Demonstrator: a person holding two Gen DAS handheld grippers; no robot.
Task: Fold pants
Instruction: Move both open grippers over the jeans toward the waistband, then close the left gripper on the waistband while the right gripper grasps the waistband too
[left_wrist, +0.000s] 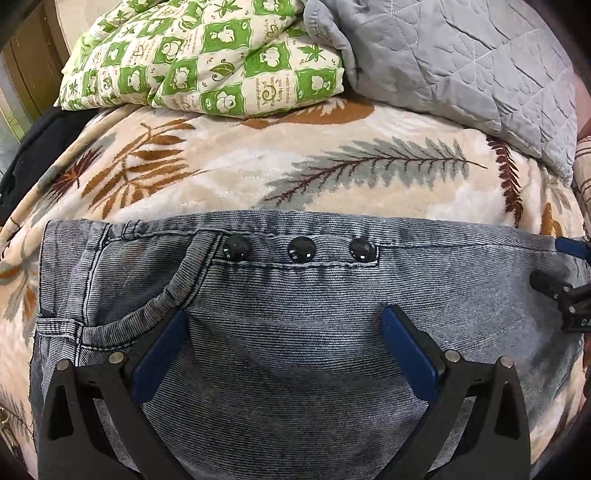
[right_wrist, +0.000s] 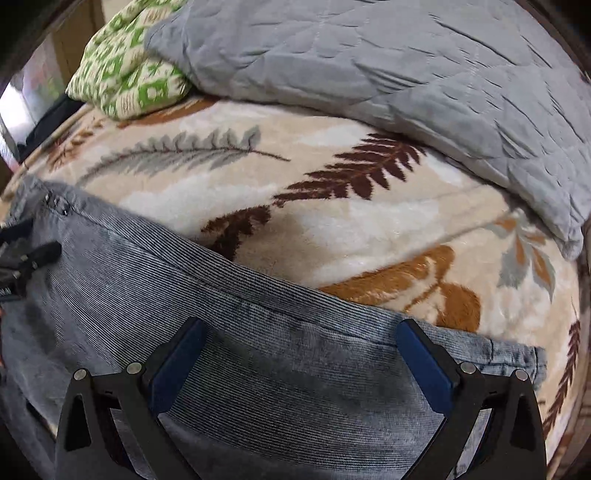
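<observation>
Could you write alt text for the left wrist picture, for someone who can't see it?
Grey-blue pants with three dark buttons lie flat on a leaf-patterned blanket, under the open left gripper with blue fingers. Behind lie a green checked quilt and a grey quilt.

Leaf-print fleece blanket (left_wrist: 229, 173), green checked quilt (left_wrist: 207, 55), grey quilted cover (right_wrist: 369, 62) bunched behind

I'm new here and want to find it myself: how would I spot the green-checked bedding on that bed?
Start at the bed's leaf-patterned fleece blanket, where the grey jeans lie. Look past the jeans to the far edge, where two bundles are piled. The green-checked quilt is the left one, cream with green squares, unlike the plain grey quilted cover beside it.
</observation>
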